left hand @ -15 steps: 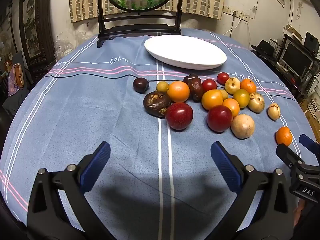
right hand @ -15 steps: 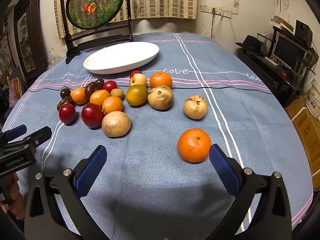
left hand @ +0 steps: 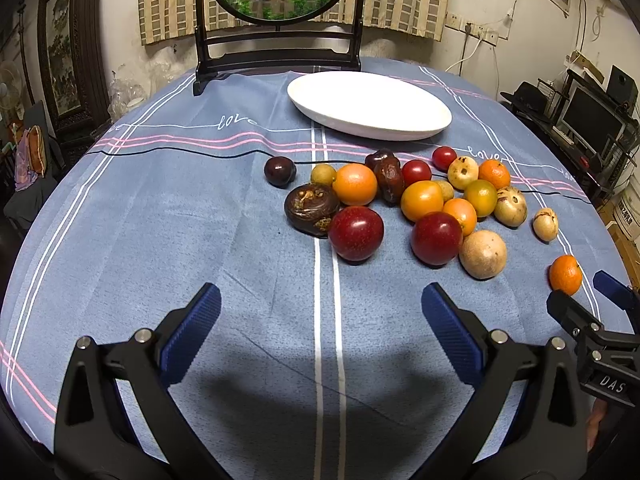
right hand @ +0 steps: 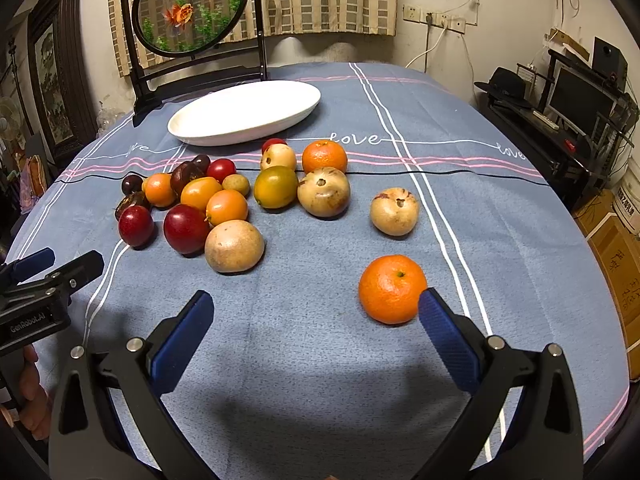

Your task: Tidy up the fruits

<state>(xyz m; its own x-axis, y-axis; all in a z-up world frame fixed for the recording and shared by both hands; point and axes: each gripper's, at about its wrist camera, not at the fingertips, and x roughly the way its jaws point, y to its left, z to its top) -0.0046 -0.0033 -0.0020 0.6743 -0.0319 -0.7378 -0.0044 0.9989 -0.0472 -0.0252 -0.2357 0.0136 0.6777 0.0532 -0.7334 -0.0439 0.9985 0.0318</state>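
Just beyond the right fingers [right hand: 448,330] lies an orange [right hand: 392,289].

Dim indoor light; sharp pics w/ fisheye-warped edges.

A cluster of fruits [right hand: 224,204] lies on the worktop [right hand: 304,360], in front of the plate [right hand: 244,114], which holds nothing. Behind the plate stands a round framed screen [right hand: 188,6] at the worktop's far edge. Right of the cluster one fruit [right hand: 394,211] lies alone, and nearer the camera a mandarin [right hand: 392,289] lies apart, just beside the right gripper [right hand: 316,322]; its right finger [right hand: 448,338] seems close to the peel, perhaps not touching. The left gripper [left hand: 320,322] hangs over bare cloth, before the cluster's left end.
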